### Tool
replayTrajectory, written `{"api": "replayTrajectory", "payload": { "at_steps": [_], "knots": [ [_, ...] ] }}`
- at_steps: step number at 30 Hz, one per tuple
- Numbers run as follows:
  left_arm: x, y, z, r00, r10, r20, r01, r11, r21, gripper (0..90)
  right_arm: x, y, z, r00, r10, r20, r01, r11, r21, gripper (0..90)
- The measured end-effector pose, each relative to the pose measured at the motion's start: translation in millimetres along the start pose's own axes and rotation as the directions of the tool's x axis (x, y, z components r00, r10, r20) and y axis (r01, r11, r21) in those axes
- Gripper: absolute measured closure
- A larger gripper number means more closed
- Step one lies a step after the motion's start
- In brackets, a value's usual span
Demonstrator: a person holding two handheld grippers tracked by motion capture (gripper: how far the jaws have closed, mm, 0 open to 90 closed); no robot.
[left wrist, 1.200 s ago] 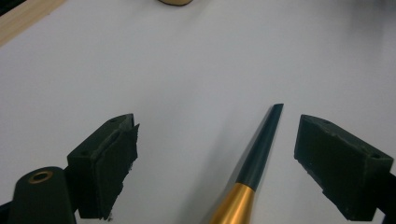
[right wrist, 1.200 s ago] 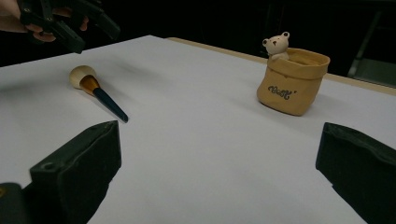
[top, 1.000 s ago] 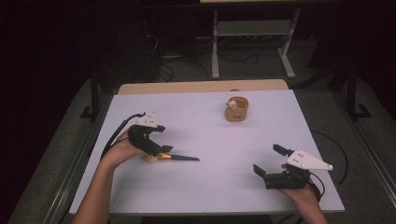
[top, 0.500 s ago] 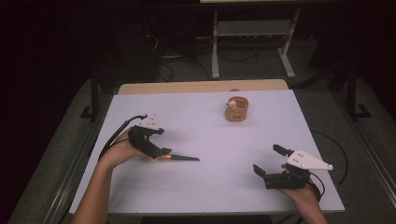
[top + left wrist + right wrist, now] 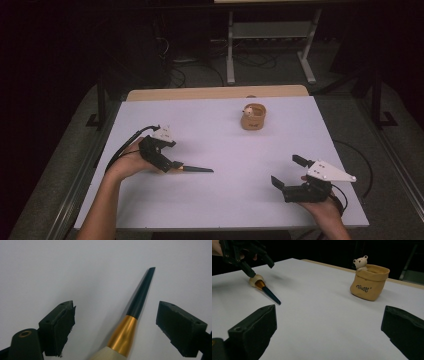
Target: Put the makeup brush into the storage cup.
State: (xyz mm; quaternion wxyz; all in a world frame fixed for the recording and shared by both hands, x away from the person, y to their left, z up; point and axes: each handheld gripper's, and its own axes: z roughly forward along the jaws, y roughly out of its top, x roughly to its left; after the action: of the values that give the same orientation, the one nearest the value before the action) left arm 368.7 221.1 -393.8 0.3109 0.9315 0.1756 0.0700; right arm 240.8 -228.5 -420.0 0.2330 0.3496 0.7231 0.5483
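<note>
- The left gripper (image 5: 176, 165) is positioned over the handle end of the brush (image 5: 192, 170); jaws spread wide on either side of the gold ferrule, not touching it.
- The brush lies flat on the white tabletop (image 5: 225, 150), with its dark tip pointing away from the gripper.
- The right gripper (image 5: 287, 172) rests near the front right; jaws open, holding nothing.
- The bear-figure pen holder (image 5: 253, 117) stands upright farther back, well apart from the brush.

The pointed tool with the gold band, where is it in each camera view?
High view: the pointed tool lies left of centre on the table, at the left gripper.
Left gripper view: bottom centre, between the open jaws, tip up.
Right gripper view: upper left, tip toward the camera.
Shared landmark: the white tabletop it lies on; the bear pot helps too.
</note>
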Motion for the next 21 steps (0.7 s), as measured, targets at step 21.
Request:
{"api": "replayTrajectory", "payload": {
  "at_steps": [21],
  "knots": [
    [-4.9, -2.7, 14.5, 0.9965, 0.083, 0.013, -0.084, 0.9865, 0.14, 22.4, -0.5, -0.1, -1.1, 1.0, 0.003, 0.0, -0.003, 1.0, -0.004, 0.0]
  ]
}}
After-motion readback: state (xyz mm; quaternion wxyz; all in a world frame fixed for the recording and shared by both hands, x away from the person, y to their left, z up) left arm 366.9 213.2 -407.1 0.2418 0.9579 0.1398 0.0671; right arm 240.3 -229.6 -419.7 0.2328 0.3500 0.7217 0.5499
